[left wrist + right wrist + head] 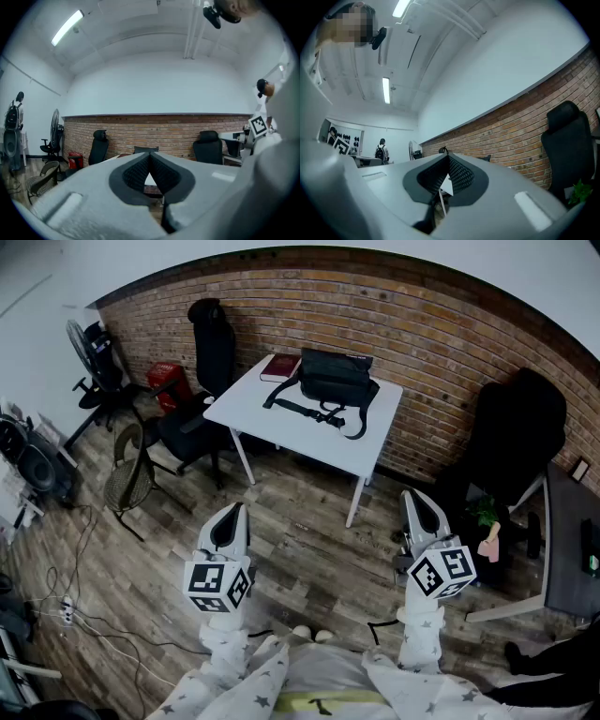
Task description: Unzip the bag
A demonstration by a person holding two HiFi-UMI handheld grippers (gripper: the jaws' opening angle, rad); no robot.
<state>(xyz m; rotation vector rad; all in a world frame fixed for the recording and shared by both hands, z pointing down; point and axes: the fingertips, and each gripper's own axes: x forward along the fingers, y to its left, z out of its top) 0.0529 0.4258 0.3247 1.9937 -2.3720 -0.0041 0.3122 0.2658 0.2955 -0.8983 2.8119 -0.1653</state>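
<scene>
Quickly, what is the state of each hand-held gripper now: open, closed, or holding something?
Left hand-held gripper: closed, holding nothing.
Right hand-held gripper: closed, holding nothing.

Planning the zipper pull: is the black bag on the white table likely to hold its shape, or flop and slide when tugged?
Probably floppy: the black bag looks like soft fabric, and its strap trails loose across the top. Likely to slide: the white table looks smooth, so the bag may need pinning. Its weight can't be judged from this far away.
</scene>
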